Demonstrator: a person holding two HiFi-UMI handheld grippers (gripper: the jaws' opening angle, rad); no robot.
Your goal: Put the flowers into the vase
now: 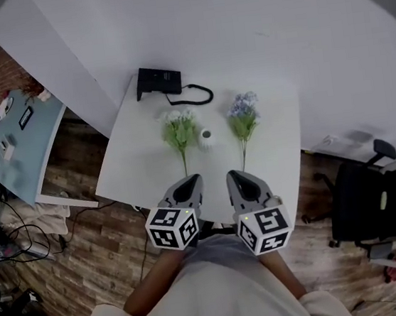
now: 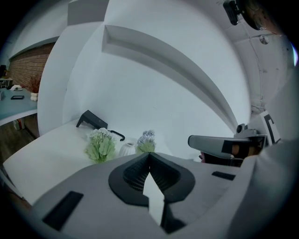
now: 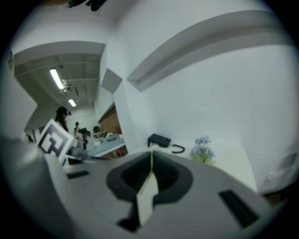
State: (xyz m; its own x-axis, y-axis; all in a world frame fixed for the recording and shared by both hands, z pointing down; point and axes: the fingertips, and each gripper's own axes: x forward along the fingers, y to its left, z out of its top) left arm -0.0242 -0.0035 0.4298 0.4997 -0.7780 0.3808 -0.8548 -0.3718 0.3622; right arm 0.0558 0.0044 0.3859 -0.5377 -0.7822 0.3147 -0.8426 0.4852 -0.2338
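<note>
White flowers (image 1: 179,129) and blue flowers (image 1: 242,116) are laid flat on the table (image 1: 284,157), flanking the vase (image 1: 207,139), with stems turned toward the near edge, likely for easy pinching. Left gripper (image 1: 194,180) and right gripper (image 1: 233,176) are held closed, empty, near those stems.

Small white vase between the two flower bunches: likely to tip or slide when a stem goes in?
The small squat white vase looks low and wide-bodied, so probably hard to tip. It is tiny beside the long-stemmed blue flower bunch, so likely light; it may skid on the smooth white table. Its small mouth might catch a stem and get dragged.
</note>
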